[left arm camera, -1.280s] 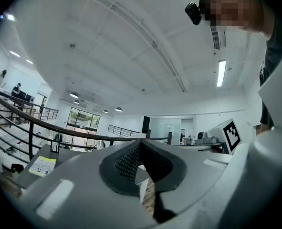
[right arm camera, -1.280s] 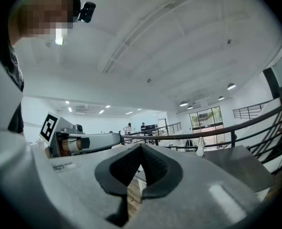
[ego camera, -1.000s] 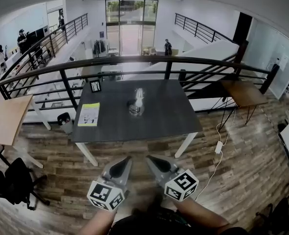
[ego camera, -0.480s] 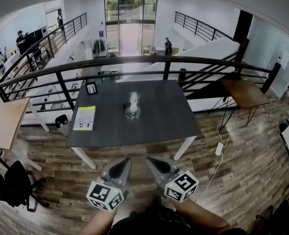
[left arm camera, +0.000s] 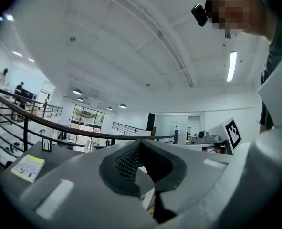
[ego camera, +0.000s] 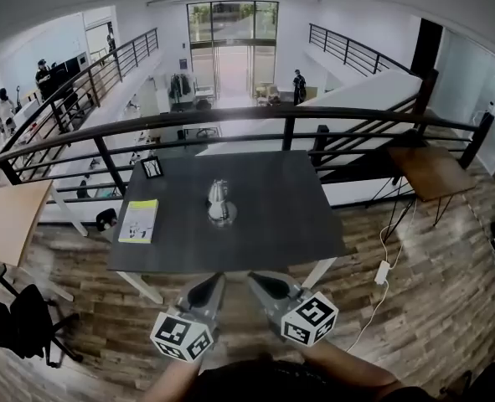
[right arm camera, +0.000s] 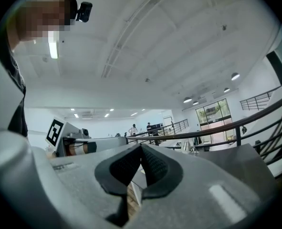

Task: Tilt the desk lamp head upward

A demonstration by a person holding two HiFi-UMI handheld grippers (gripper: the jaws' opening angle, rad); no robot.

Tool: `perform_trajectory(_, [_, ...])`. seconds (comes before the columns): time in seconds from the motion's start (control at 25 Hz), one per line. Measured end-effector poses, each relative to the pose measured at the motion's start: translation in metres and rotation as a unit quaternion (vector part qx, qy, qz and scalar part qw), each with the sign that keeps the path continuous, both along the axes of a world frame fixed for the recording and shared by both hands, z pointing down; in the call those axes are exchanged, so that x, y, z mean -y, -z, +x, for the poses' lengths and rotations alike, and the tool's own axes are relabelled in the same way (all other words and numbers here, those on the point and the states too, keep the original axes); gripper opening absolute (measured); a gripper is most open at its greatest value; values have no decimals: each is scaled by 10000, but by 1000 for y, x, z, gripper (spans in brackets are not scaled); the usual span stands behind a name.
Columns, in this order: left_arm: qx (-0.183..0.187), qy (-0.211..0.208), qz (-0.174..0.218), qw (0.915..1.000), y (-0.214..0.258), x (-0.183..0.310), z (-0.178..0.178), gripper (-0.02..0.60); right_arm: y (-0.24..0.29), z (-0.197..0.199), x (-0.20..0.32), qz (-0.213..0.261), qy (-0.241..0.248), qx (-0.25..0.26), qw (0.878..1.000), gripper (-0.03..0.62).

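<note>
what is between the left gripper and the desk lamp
Only bare tabletop separates the left gripper from the desk lamp, per the head view.

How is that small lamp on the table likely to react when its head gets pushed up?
The lamp looks shiny and metallic, so probably stiff and rather slippery to pinch. Its round base seems wide for its height, so it should resist tipping, though nothing visibly anchors it to the smooth table, so it might slide.
</note>
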State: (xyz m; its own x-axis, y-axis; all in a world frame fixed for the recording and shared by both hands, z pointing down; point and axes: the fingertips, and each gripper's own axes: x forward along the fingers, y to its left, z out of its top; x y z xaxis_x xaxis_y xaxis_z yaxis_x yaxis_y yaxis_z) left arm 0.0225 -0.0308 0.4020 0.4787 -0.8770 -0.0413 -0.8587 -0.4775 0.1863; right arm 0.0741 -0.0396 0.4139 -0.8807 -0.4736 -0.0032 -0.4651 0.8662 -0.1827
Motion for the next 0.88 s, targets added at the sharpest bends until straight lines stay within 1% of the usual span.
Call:
perform_trajectory(0.12, [86, 109, 43, 9999, 2, 16, 5, 2, -3, 3, 15, -19, 169, -68, 9998, 3])
perform_trajectory(0.24, [67, 190, -61, 9998, -5, 30, 4, 2, -8, 5, 28, -131, 258, -29, 9996, 3])
perform_trajectory(0.4, [74, 166, -106, 9998, -9, 51, 3, 2, -12, 3, 49, -230, 291, 7, 9993, 3])
perform_trajectory(0.64, [50, -37, -141, 9999, -17, 93, -8, 2, -15, -8, 88, -255, 181, -24, 9995, 3])
perform_trajectory(0.88, [-45, -446, -230, 9987, -36, 151, -24, 2, -29, -29, 137, -297, -2, -159, 9994, 3])
